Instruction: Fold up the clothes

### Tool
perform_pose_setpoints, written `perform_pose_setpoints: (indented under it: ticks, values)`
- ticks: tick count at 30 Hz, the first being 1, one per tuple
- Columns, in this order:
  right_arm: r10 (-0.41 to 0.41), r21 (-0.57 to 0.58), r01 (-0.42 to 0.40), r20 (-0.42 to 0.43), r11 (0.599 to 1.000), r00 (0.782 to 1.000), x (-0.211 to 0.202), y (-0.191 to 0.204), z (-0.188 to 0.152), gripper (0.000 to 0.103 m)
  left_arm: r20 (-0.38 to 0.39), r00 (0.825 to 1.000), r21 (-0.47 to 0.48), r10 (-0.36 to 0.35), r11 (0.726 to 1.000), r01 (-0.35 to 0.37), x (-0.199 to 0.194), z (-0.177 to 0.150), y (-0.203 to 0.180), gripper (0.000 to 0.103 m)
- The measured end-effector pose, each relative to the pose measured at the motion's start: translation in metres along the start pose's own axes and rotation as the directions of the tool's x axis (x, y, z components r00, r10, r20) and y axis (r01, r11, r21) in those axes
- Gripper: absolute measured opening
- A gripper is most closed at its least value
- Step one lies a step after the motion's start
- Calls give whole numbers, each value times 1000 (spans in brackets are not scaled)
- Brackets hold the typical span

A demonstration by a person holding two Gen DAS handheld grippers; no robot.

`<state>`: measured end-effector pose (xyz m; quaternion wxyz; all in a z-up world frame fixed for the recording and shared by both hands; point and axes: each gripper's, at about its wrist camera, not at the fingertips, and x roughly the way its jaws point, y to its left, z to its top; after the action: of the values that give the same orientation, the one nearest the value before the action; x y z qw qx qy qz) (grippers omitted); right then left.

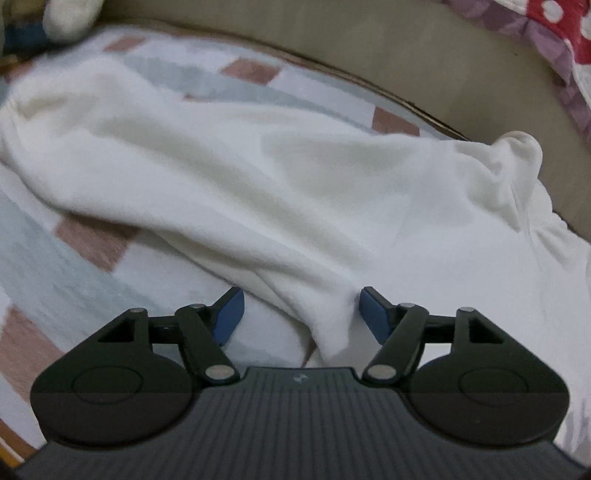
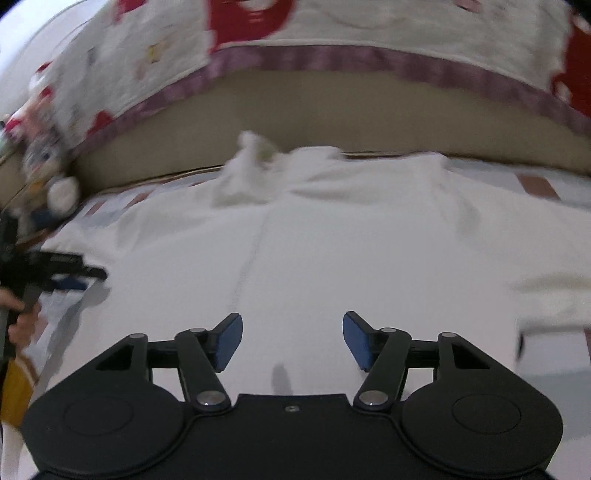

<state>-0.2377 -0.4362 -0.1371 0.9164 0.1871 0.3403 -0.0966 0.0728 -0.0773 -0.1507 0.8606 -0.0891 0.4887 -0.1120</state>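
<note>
A white garment (image 1: 258,173) lies spread over a patterned bed sheet (image 1: 55,266), with a bunched sleeve (image 1: 517,155) at the right. My left gripper (image 1: 301,312) is open just above the garment's near fold, its blue pads (image 1: 231,312) apart with a ridge of cloth between them, not pinched. In the right wrist view the same white garment (image 2: 332,240) fills the bed, its crumpled collar part (image 2: 251,173) at the far side. My right gripper (image 2: 292,341) hovers open over the flat cloth. The left gripper (image 2: 55,269) shows at the left edge, held by a hand (image 2: 22,321).
A beige headboard (image 2: 295,118) runs along the bed's far side, with a red-and-white patterned quilt (image 2: 332,33) draped over it. Soft toys (image 2: 55,181) sit at the far left corner. The sheet has pink and grey blocks (image 1: 251,72).
</note>
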Motion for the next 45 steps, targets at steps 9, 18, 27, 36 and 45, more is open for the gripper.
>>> perform_pose_setpoints:
  ticks: [9,18,27,36,45]
  values:
    - [-12,186,21,-48,982,999,2,-20,-25,66,123,992,83,19,996,-29,-15,3,-9,6]
    - [-22,15,23,-38,1000,999,0,28,-33,67,192,980,152,54,985,-84,-33,8,-24,5]
    - [-69,73,72,-42,995,997,-20,7,-34,69,235,972,-114,-21,992,49,-38,35,18,5]
    - [-101,91,110,-97,990,990,-51,-35,-31,69,207,977,-155,45,988,-13,-25,46,42,0]
    - [-36,381,89,-145,920,989,-55,-118,-39,70,68,997,15,-23,1000,22,-37,33,23,26]
